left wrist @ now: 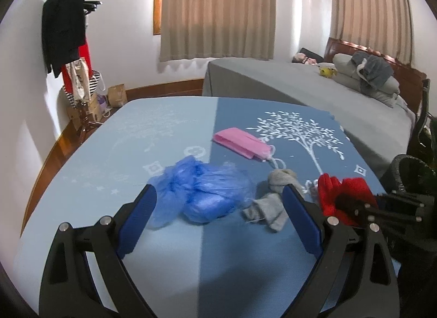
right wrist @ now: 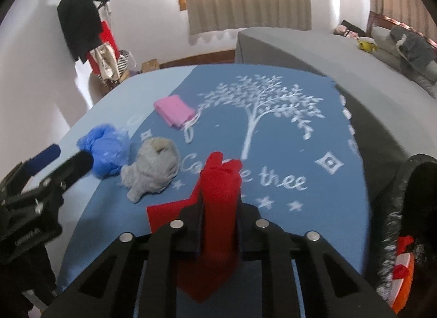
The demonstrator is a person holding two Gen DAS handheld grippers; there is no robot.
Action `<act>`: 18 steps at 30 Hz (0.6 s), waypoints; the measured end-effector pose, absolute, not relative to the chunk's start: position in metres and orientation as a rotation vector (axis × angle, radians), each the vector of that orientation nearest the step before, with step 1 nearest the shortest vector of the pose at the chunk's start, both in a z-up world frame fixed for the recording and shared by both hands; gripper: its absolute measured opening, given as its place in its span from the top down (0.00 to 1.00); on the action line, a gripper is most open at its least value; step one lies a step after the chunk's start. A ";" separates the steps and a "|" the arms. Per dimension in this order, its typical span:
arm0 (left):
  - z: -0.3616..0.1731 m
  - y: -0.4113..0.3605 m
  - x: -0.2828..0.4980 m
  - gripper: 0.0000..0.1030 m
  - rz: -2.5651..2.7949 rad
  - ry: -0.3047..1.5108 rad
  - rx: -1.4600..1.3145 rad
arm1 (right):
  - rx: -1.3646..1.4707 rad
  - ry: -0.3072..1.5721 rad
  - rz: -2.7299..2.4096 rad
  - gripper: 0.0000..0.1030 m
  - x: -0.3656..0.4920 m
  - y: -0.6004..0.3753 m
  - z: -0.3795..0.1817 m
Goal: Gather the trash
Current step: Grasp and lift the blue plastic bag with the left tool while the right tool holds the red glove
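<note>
My left gripper (left wrist: 218,203) is open just above the table, its blue pads on either side of a crumpled blue plastic bag (left wrist: 202,192); both also show in the right wrist view, the left gripper (right wrist: 62,159) and the bag (right wrist: 106,148). My right gripper (right wrist: 218,203) is shut on a red cloth (right wrist: 218,208), lifted off the table; the cloth also shows in the left wrist view (left wrist: 338,195). A grey balled sock (right wrist: 153,167) lies between bag and red cloth (left wrist: 273,203). A pink face mask (left wrist: 243,143) lies farther back (right wrist: 174,110).
The table carries a two-tone blue cloth (right wrist: 314,148) with a white tree print. A black-lined trash bin (right wrist: 409,222) stands at the table's right edge, with red and orange items inside. A grey bed (left wrist: 314,85) lies behind. A coat rack (left wrist: 68,31) stands at the left wall.
</note>
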State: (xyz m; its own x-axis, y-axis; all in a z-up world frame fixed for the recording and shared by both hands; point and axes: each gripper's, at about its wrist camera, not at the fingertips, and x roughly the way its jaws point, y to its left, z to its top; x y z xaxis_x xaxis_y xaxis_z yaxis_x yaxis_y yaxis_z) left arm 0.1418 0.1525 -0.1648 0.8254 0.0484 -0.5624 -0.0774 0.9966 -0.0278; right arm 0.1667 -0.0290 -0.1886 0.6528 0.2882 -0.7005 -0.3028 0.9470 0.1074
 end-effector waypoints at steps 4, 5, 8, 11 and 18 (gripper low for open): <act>-0.165 0.145 0.144 0.12 0.065 0.594 -0.045 | -0.002 0.772 0.305 0.83 0.175 -0.041 -0.181; -0.164 0.145 0.145 0.12 0.075 0.592 -0.043 | 0.001 0.767 0.299 0.83 0.176 -0.044 -0.180; -0.164 0.150 0.149 0.12 0.107 0.593 -0.052 | 0.007 0.758 0.289 0.83 0.183 -0.048 -0.177; -0.166 0.158 0.155 0.12 0.132 0.606 -0.062 | 0.010 0.753 0.285 0.83 0.189 -0.050 -0.176; -0.169 0.172 0.174 0.12 0.156 0.621 -0.078 | 0.011 0.750 0.279 0.83 0.205 -0.044 -0.181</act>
